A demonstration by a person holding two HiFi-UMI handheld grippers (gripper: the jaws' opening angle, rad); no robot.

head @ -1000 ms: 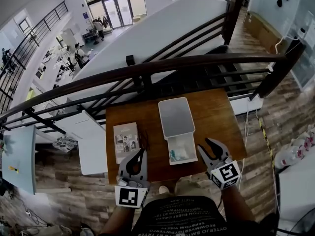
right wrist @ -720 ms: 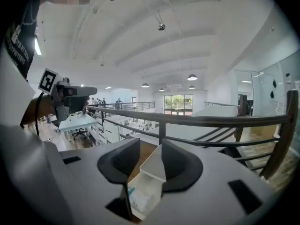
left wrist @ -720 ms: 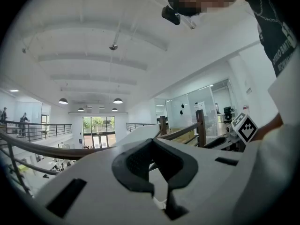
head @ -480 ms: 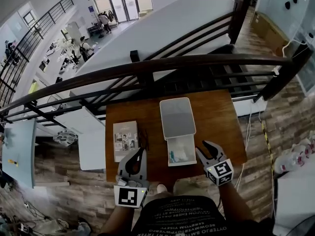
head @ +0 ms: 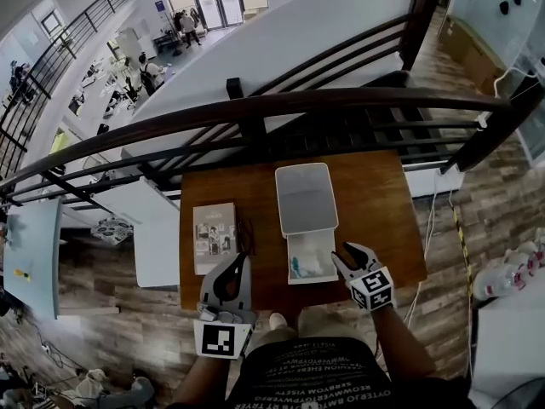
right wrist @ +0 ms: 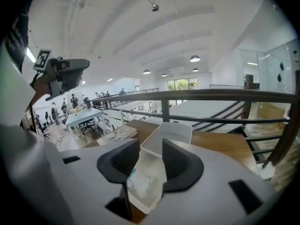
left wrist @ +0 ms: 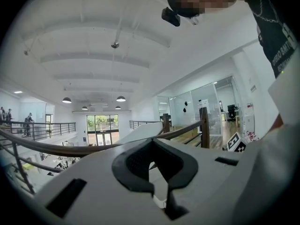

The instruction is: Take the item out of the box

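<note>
right gripper (head: 343,256) hovers just right of the open box (head: 320,247), jaws opening, nothing held (left gripper (head: 241,262) closed, empty), reach step; next, dip in and pinch the item (head: 300,267)

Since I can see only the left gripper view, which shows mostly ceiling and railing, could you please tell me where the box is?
Observer: The open white box sits on the wooden table, with its lid lying just beyond it.
Operator: Is anything inside it?
Observer: Yes, a clear packet with a teal bit at one end lies in it.
Operator: And where is the other gripper?
Observer: The right gripper is by the box's near right corner, with its jaws opening and gripping nothing.
</note>
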